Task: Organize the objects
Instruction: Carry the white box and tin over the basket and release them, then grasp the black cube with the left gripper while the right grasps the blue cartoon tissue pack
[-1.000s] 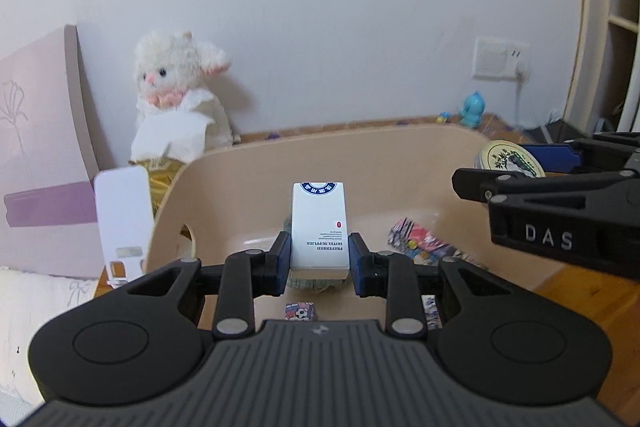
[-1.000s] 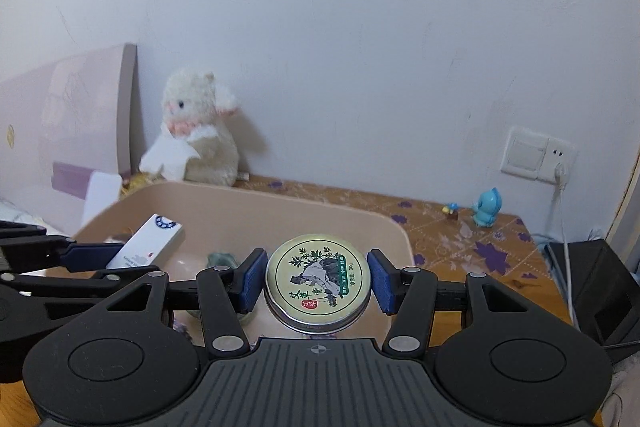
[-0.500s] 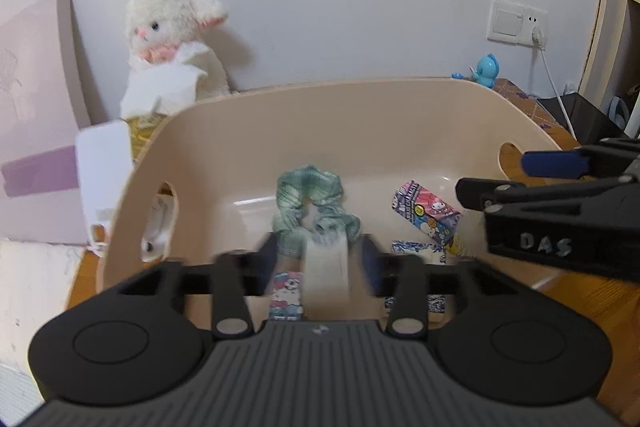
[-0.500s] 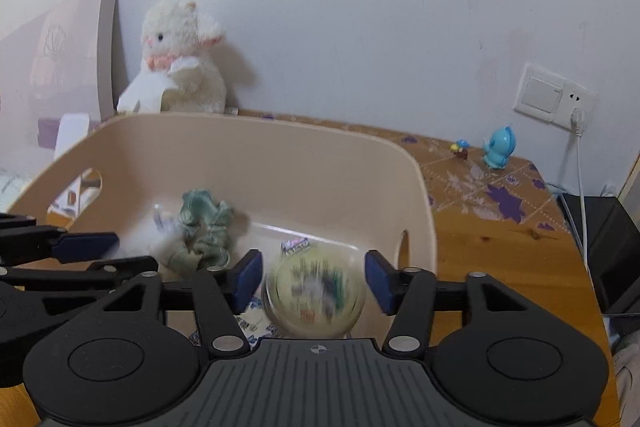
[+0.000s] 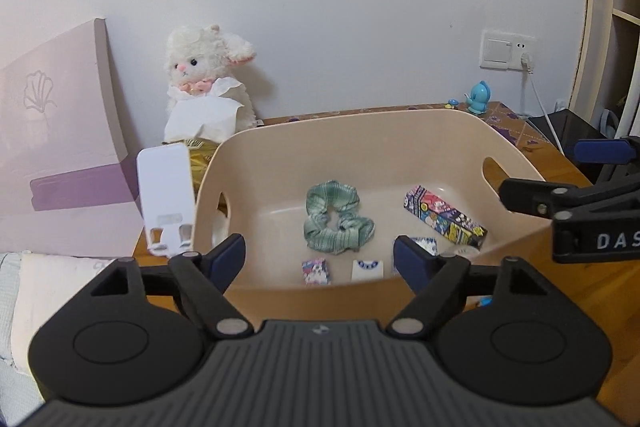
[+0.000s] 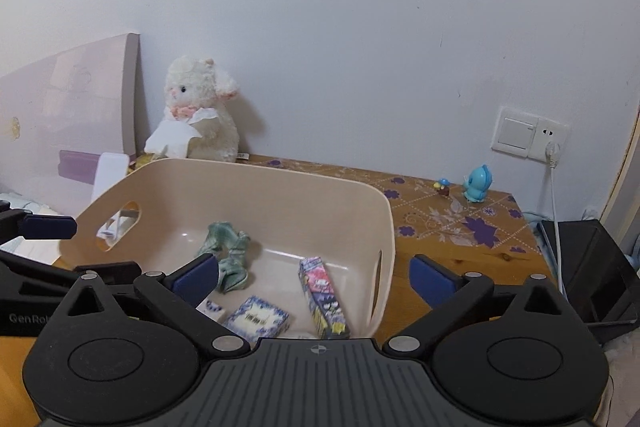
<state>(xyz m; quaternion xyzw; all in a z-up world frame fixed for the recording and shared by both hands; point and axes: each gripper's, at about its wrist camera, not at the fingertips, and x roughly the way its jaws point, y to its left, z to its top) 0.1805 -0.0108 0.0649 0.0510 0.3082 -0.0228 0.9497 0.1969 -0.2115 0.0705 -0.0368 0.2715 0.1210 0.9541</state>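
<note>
on the wooden table [image 6: 452, 255], both hand-held grippers, left [image 5: 320, 259] and right [image 6: 314, 277], just opened, gape empty over the basket [image 5: 360, 131].

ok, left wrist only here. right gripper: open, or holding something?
Observer: Right gripper is open. Its jaws have just been opening, and nothing is gripped between them.
Operator: Where does it sit relative to the basket?
Observer: At the near right corner. One finger is over the basket, the other is outside it, over the table.
Operator: The blue thing low in the basket, half hidden for me?
Observer: A small blue-patterned box, lying flat beside the cartoon-print box.
</note>
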